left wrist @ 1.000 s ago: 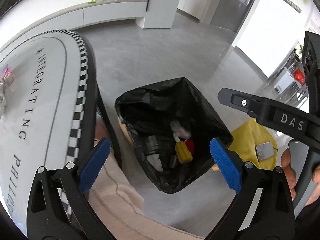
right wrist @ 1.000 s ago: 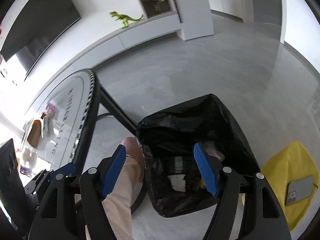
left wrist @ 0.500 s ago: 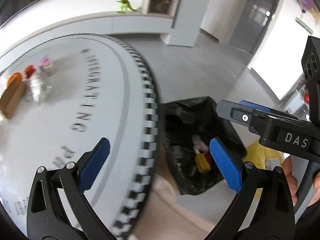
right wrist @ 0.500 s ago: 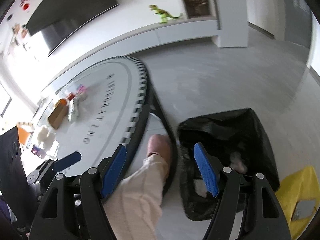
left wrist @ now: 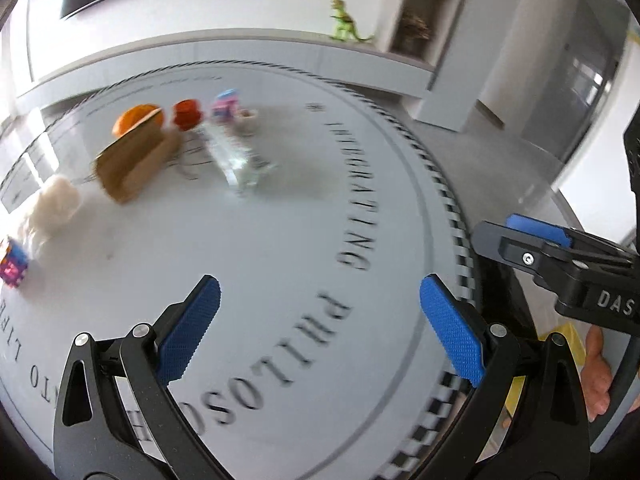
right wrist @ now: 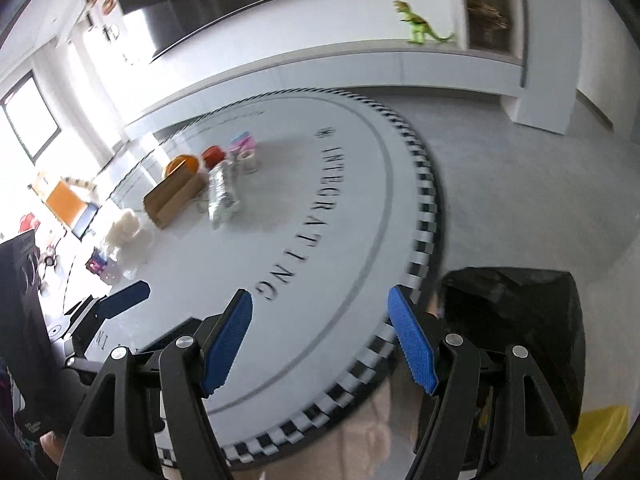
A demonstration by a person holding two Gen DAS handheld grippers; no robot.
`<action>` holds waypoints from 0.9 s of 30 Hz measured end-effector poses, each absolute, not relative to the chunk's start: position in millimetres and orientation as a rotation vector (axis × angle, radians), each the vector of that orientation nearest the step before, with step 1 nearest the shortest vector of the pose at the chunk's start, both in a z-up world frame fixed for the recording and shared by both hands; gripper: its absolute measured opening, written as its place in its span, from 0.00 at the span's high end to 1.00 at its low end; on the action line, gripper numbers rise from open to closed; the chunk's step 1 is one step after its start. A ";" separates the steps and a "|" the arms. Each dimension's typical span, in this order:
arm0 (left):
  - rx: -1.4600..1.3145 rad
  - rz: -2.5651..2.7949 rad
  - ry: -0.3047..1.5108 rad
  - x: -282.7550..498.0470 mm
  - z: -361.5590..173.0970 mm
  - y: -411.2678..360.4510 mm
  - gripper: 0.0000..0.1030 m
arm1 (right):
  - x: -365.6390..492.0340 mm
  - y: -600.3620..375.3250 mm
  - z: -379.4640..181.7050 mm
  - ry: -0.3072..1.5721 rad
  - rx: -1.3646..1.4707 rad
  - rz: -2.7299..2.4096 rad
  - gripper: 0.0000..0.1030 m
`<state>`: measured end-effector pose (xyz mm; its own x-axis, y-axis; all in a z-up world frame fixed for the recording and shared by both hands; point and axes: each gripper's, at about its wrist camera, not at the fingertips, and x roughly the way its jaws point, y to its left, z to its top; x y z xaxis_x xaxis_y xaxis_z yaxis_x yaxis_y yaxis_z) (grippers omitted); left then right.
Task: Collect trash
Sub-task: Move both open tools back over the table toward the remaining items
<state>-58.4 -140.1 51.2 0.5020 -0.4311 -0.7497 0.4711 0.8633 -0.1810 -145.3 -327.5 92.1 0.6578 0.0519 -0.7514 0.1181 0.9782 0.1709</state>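
My left gripper (left wrist: 320, 320) is open and empty above the near part of the round white table (left wrist: 280, 240). My right gripper (right wrist: 320, 336) is open and empty over the table's near edge (right wrist: 424, 216). Far across the table lie a crushed clear plastic bottle (left wrist: 236, 156) (right wrist: 222, 192), a brown cardboard box (left wrist: 134, 160) (right wrist: 172, 196), a red cap (left wrist: 187, 114), a pink and blue wrapper (left wrist: 225, 105) and white crumpled tissue (left wrist: 52, 204) (right wrist: 126, 224). The black trash bag (right wrist: 520, 320) stands on the floor right of the table.
A small colourful packet (left wrist: 12, 268) lies at the table's left edge. An orange object (left wrist: 136, 118) sits behind the box. A yellow cloth (right wrist: 604, 436) lies on the floor beside the bag. A green toy dinosaur (right wrist: 420, 28) stands on the far ledge.
Both grippers have swung left and up, from over the black trash bag to over the table. The table trash has come into view. Both stay open and empty.
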 end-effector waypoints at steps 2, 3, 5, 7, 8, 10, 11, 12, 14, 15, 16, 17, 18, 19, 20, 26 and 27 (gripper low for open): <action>0.032 -0.521 0.898 -49.9 48.1 -129.6 0.06 | -135.0 -318.8 91.5 0.859 0.198 -0.017 0.31; 0.026 -0.511 0.900 -47.6 46.9 -125.5 0.06 | -130.3 -315.0 91.1 0.860 0.194 -0.010 0.31; 0.016 -0.489 0.901 -40.8 44.3 -115.6 0.06 | -118.7 -306.8 91.2 0.865 0.185 0.008 0.31; 0.010 -0.468 0.901 -32.3 42.6 -106.4 0.06 | -108.0 -299.9 92.0 0.865 0.176 0.022 0.31; 0.008 -0.459 0.901 -28.7 41.7 -102.2 0.06 | -100.8 -295.4 92.2 0.866 0.171 0.033 0.31; 0.003 -0.441 0.901 -20.7 39.8 -93.7 0.06 | -88.5 -287.5 91.8 0.870 0.161 0.050 0.31; 0.002 -0.433 0.901 -16.4 39.3 -89.9 0.06 | -81.3 -282.7 91.2 0.872 0.154 0.060 0.31; 0.002 -0.427 0.902 -12.7 38.7 -86.8 0.06 | -73.9 -277.4 90.3 0.875 0.146 0.071 0.31; 0.005 -0.418 0.904 -3.3 36.5 -80.5 0.06 | -61.3 -268.9 88.1 0.882 0.129 0.086 0.31; 0.010 -0.411 0.904 1.9 35.3 -77.3 0.06 | -53.5 -264.3 86.2 0.887 0.120 0.093 0.31; 0.016 -0.408 0.904 5.9 34.8 -75.4 0.06 | -48.2 -261.7 85.0 0.890 0.116 0.098 0.31; 0.025 -0.404 0.903 10.8 34.1 -73.4 0.06 | -37.6 -256.5 82.3 0.900 0.107 0.108 0.31; 0.031 -0.401 0.902 14.2 33.6 -71.7 0.06 | -31.8 -254.6 80.5 0.906 0.102 0.113 0.31; 0.040 -0.397 0.901 19.8 32.9 -69.9 0.06 | -23.9 -251.8 78.6 0.914 0.097 0.118 0.31; 0.045 -0.396 0.901 23.8 32.5 -69.0 0.06 | -11.9 -248.0 76.0 0.924 0.091 0.125 0.31; 0.071 -0.387 0.894 52.7 29.2 -59.9 0.06 | 37.1 -234.8 62.7 0.973 0.068 0.144 0.31; 0.073 -0.386 0.894 58.7 29.3 -58.0 0.06 | 43.6 -232.4 60.5 0.979 0.054 0.144 0.31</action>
